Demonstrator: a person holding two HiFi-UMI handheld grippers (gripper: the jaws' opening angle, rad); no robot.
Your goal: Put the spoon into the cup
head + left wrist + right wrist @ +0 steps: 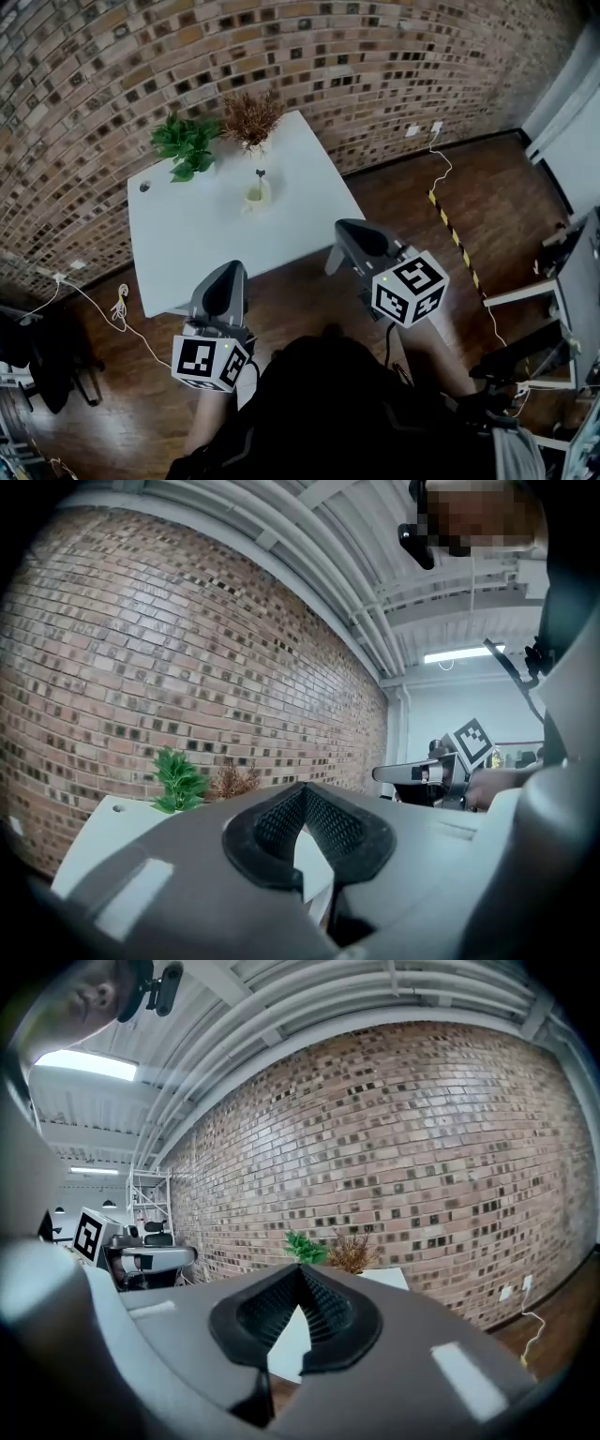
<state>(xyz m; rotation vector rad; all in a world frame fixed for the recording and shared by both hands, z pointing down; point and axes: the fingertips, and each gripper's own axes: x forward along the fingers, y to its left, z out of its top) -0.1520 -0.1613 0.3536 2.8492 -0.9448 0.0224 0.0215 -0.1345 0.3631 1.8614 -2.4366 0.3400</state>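
Both sets of jaws are squeezed tight and hold nothing. The left gripper and right gripper hang in the air, near the edge of the big white table. At its far side stand a green plant and a dry brown plant. Near them sits the small cup, with what looks like the thin dark spoon standing in it.

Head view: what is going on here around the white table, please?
A person stands back from the white table with a gripper in each hand. The left gripper and the right gripper are held in the air at the table's near edge, fingers together and holding nothing. A pale cup stands on the table near a green plant and a dried plant. A thin dark thing rises from the cup, perhaps the spoon, but too small to tell.
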